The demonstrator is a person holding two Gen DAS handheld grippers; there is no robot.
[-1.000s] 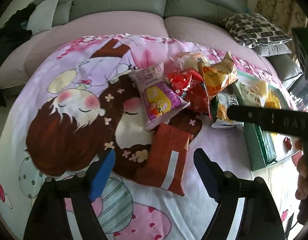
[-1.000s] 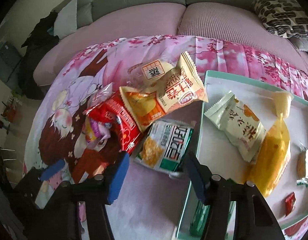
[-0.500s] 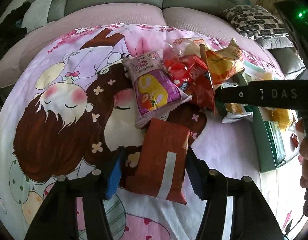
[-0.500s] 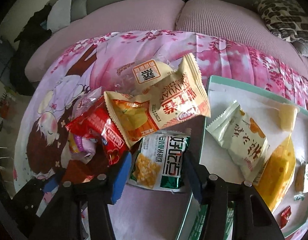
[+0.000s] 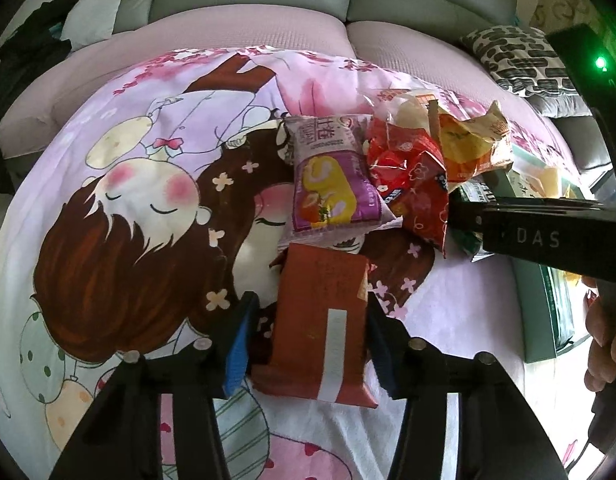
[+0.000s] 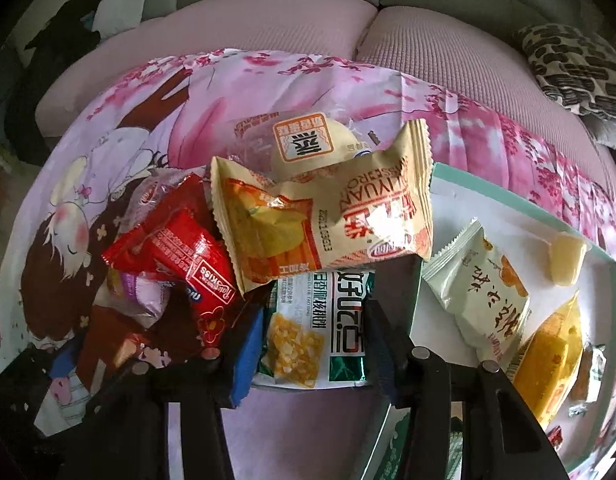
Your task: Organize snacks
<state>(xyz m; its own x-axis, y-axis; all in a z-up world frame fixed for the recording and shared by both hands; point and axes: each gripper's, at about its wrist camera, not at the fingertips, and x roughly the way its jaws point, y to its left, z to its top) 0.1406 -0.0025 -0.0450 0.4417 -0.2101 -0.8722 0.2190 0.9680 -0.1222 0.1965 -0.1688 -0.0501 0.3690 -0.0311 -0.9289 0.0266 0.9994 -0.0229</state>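
Left gripper (image 5: 308, 334): over the last second it has dropped and closed in, so its blue-padded fingers (image 5: 238, 344) now bracket the flat brick-red foil packet with a silver stripe (image 5: 322, 320), close to its edges but not visibly clenched; a grab looks imminent. The packet lies on the pink cartoon-print blanket (image 5: 148, 200), long axis running away from the camera, far end toward the snack pile. Right gripper (image 6: 314, 346): likewise advanced, fingers spread either side of the green-and-white corn snack bag (image 6: 320, 328), its long axis along the fingers (print reads sideways). That bag sits just beside the teal-rimmed white tray (image 6: 508, 200), half under the orange-and-cream pouch (image 6: 328, 216).
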